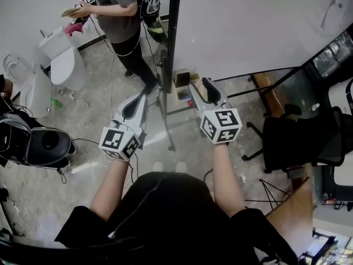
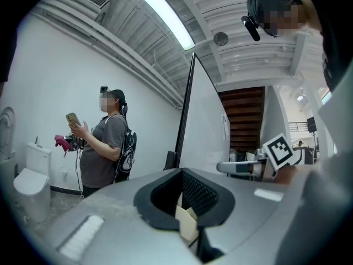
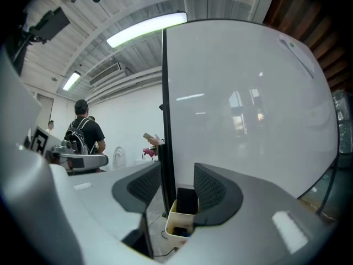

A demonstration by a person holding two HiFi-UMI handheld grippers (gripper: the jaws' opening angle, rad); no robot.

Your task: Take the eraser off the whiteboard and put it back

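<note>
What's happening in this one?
A person holds a two-jaw gripper in each hand before a large white whiteboard on a black stand. The right gripper has its jaws apart and empty, aimed at a small cream tray holding a black eraser-like block. The left gripper hangs alongside, holding nothing.

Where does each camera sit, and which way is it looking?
Head view: on the person's head, looking steeply down at both forearms, left gripper, right gripper and whiteboard.
Left gripper view: on that gripper, looking level past its shut jaws at a bystander.
Right gripper view: on that gripper, looking level between its parted jaws at a cream tray.
Shared: every view shows the whiteboard; each gripper view catches the other gripper.
</note>
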